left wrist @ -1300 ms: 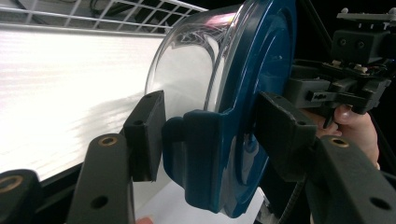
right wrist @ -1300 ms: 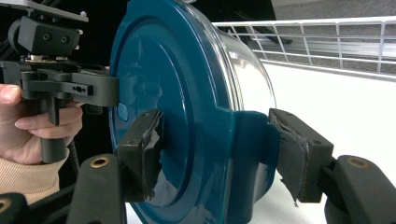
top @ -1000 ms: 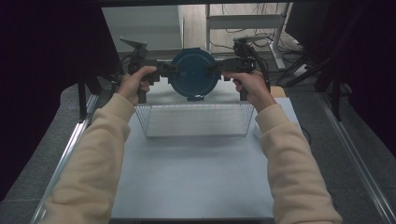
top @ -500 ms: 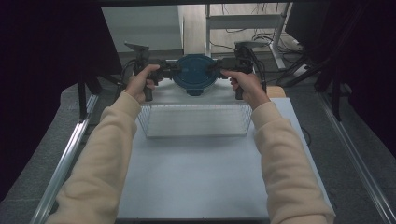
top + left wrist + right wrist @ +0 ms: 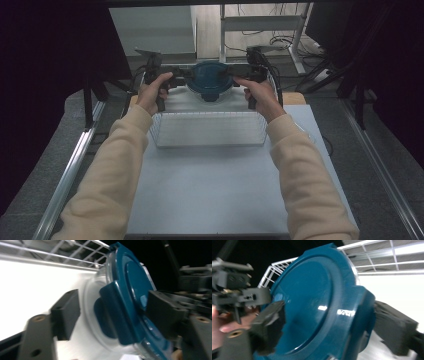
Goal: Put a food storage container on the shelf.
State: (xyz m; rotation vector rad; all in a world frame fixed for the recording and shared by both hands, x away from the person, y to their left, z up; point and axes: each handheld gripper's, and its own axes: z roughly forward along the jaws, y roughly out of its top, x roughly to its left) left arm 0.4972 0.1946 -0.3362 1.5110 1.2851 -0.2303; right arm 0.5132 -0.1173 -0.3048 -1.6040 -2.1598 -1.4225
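From above, the left gripper (image 5: pixel 181 81) and right gripper (image 5: pixel 239 79) flanked the blue-lidded container (image 5: pixel 211 80) at the far end of the wire basket (image 5: pixel 207 129). In the left gripper view, its jaws had just been opening; the lid's side latch (image 5: pixel 120 315) sat between them, one pad clear of it. In the right gripper view, its jaws had likewise been opening, apart around the lid's (image 5: pixel 312 305) edge.

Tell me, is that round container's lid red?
No, the lid on the round container is dark teal blue, seen plainly in the right gripper view.
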